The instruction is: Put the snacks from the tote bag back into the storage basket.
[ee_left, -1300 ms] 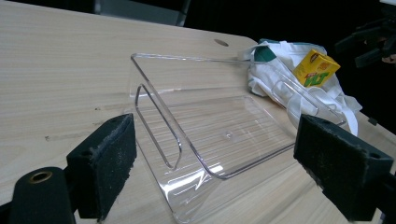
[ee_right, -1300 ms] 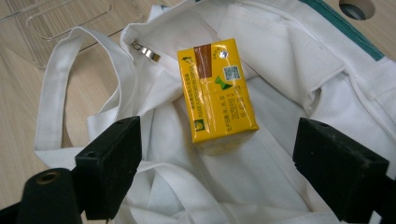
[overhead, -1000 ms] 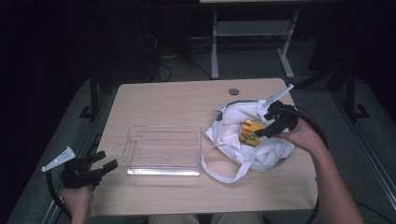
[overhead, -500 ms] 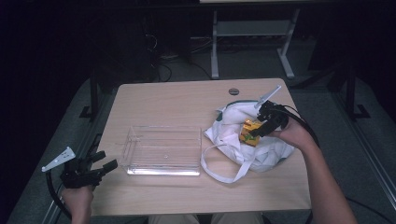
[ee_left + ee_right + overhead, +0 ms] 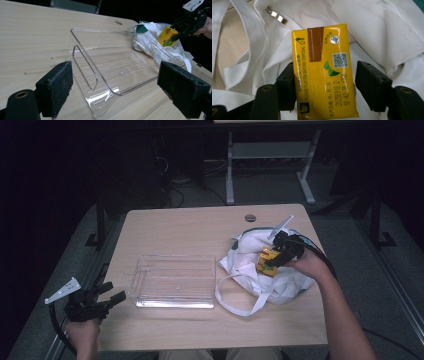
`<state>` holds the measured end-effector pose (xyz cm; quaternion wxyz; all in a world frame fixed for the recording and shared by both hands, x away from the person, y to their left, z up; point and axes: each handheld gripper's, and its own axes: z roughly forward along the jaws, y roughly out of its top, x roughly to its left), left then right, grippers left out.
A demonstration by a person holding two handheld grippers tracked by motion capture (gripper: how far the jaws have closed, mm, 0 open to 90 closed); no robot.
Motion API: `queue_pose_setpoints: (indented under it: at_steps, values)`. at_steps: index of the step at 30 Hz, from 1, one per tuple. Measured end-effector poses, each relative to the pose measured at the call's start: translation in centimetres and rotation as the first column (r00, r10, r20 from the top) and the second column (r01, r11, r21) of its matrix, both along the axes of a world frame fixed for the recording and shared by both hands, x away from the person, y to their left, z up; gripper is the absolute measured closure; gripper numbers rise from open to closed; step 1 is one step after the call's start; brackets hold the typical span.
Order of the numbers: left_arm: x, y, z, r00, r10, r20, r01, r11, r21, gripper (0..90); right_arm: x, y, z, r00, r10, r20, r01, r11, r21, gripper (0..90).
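Right gripper view: right gripper (image 5: 324, 85) jaws just closing, clamped across yellow drink carton (image 5: 324, 72) long sides; light, crushable, glossy — keep squeeze gentle, mid-body. Left gripper (image 5: 115, 92) released, nothing between jaws.

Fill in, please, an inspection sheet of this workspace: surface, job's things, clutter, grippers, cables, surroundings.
Surface: light wooden table, with a round hole near the far edge.
Job's things: clear tray, nothing in it; white bag crumpled to its right; yellow carton above the bag.
Clutter: nothing seen.
Grippers: right gripper has its jaws on both sides of the carton, having just been closing on it; left gripper is open by the table's near left corner, holding nothing.
Cables: black cable arcs over the right hand; another cable hangs below the left gripper.
Surroundings: dark room, grey floor, white metal frame behind the table.
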<state>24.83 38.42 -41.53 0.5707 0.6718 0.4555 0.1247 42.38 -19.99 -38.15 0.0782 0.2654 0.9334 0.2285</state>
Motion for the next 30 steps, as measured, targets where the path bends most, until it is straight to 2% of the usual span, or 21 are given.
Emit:
queue_pose_setpoints:
  at_steps: [6,13,22,30]
  values:
    - [0.0,0.0,0.0,1.0,0.001,-0.001,-0.001,1.0,0.003,12.6,0.0,0.5,-0.2,0.9997,0.026,0.005,-0.026,1.0,-0.007,45.9]
    - [0.0,0.0,0.0,1.0,0.003,-0.002,-0.003,1.0,-0.001,12.6,-0.1,0.6,-0.1,0.9988,0.039,0.028,-0.039,0.999,-0.021,48.2]
    - [0.0,0.1,0.0,1.0,0.005,-0.002,-0.005,1.0,0.005,12.6,0.2,0.4,0.1,0.9992,0.028,0.029,-0.028,1.0,0.002,50.8]
    - [0.0,0.0,0.0,1.0,0.005,0.001,-0.006,1.0,0.005,12.6,0.0,0.0,1.3,0.9991,0.017,0.039,-0.018,0.999,0.034,51.5]
